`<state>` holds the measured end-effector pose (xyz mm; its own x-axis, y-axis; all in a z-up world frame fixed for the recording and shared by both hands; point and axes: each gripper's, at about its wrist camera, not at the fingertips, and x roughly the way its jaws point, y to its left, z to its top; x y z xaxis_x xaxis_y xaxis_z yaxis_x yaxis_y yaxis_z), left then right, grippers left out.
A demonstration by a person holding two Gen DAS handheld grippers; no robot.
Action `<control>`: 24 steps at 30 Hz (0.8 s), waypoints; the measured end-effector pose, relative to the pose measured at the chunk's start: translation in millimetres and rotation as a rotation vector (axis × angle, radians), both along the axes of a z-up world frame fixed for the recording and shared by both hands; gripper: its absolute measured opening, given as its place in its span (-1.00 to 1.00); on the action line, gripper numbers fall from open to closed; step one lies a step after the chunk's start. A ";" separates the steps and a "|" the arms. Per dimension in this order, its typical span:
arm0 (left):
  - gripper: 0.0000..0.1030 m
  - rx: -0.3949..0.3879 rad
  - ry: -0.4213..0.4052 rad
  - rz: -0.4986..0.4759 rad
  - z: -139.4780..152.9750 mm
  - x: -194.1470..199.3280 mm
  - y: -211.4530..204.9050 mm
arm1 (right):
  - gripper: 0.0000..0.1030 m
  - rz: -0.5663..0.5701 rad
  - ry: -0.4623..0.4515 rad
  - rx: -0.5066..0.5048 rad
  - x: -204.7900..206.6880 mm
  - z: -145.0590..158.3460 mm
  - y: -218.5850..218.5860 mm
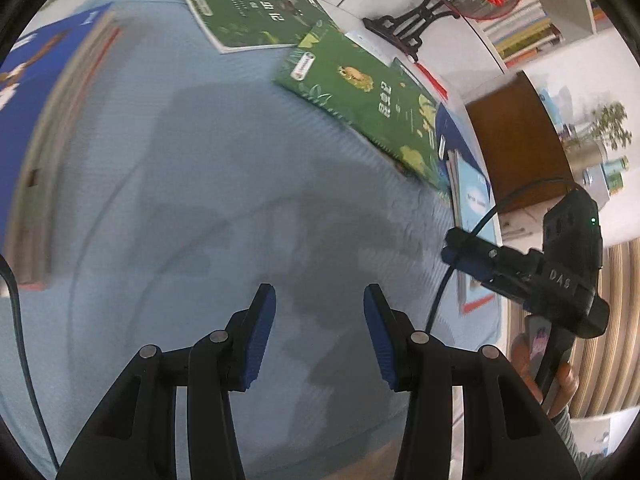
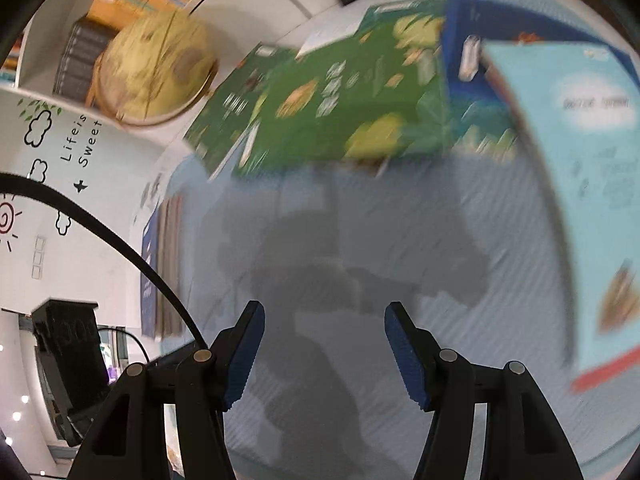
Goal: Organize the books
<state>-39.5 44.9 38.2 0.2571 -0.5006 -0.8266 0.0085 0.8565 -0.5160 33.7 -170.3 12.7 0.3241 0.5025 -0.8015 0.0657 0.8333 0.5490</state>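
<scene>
A stack of books with a blue cover on top (image 1: 40, 120) lies at the left of the light blue tablecloth (image 1: 200, 168). Two green books (image 1: 252, 8) (image 1: 360, 96) lie at the far side. A dark blue book (image 1: 448, 128) and a pale blue book (image 1: 474, 200) lie at the right edge. My left gripper (image 1: 320, 320) hangs open over bare cloth, nothing between its fingers. My right gripper (image 2: 324, 344) is open and empty too, over the cloth in front of the green books (image 2: 320, 112), with the pale blue book (image 2: 580, 180) to its right. It also shows at the right of the left wrist view (image 1: 460, 254).
A round fan ornament with red flowers on a black stand (image 1: 408, 24) and a yellow globe (image 2: 156, 68) stand behind the books. Shelves with books (image 1: 520, 28) line the back wall. A brown board (image 1: 516, 140) leans at the right. A black cable (image 2: 120, 248) crosses the left.
</scene>
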 end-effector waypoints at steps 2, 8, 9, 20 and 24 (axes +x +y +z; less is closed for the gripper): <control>-0.16 -0.004 -0.007 0.031 -4.7 5.3 -9.2 | 0.18 0.018 -0.027 -0.041 16.0 7.0 -15.8; -0.16 0.020 -0.040 0.126 -10.5 32.5 -41.0 | 0.19 0.086 -0.078 -0.139 75.8 16.5 -43.7; -0.16 0.022 -0.040 0.147 -9.0 37.0 -44.8 | 0.19 0.105 -0.093 -0.158 88.9 18.0 -43.3; -0.16 -0.013 -0.015 0.279 -16.4 77.9 -49.4 | 0.19 0.248 -0.201 -0.349 214.2 11.1 -1.7; -0.16 -0.054 0.000 0.317 -26.1 90.0 -44.5 | 0.19 0.244 -0.194 -0.363 228.8 0.6 3.0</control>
